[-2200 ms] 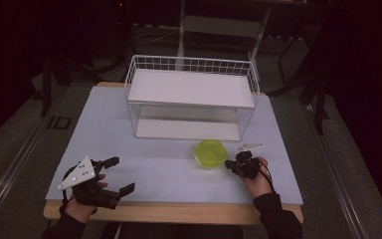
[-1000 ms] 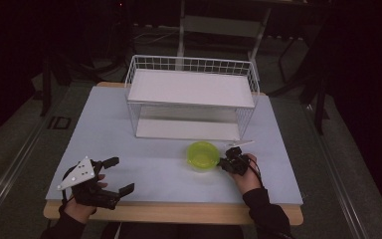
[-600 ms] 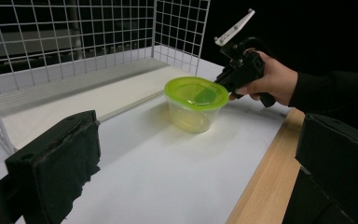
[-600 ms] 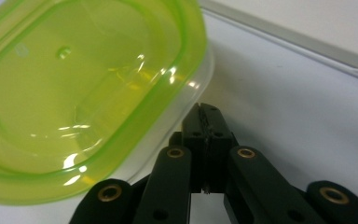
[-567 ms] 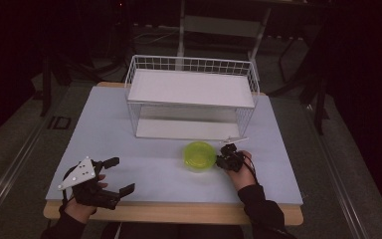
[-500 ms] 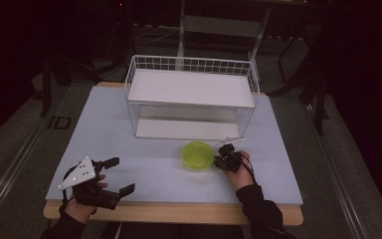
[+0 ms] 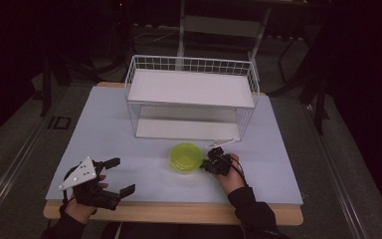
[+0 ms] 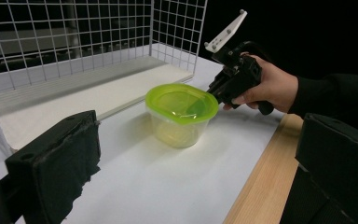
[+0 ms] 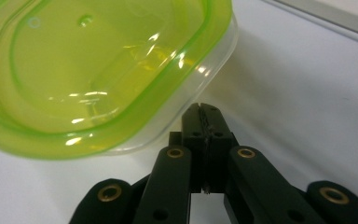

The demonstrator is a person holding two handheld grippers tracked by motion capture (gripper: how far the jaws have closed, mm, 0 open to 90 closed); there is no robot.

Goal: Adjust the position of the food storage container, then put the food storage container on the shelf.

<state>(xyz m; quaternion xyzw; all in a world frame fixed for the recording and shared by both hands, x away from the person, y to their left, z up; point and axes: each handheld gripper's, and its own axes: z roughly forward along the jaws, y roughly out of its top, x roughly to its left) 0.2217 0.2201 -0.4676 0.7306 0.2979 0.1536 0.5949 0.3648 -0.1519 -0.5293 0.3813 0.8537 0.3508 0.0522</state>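
A clear plastic tub with a lime-green lid (image 7: 185,157) (image 8: 181,109) (image 9: 98,70) stands on the pale table in front of the wire rack. My right gripper (image 7: 205,165) (image 8: 213,92) (image 9: 206,109) is shut with nothing between its jaws. Its closed tips rest against the tub's right side, just under the lid's rim. My left gripper (image 7: 122,175) (image 8: 199,154) stands open near the table's front left corner, well apart from the tub, which it faces.
A white wire rack (image 7: 191,99) (image 8: 74,46) with a flat shelf stands at the back middle of the table (image 7: 104,124). A wooden strip (image 7: 179,213) (image 8: 256,177) runs along the table's front edge. Dark floor surrounds the table.
My right gripper has moved left along the table, and the green-lidded tub has slid left ahead of it. The left gripper has kept still.
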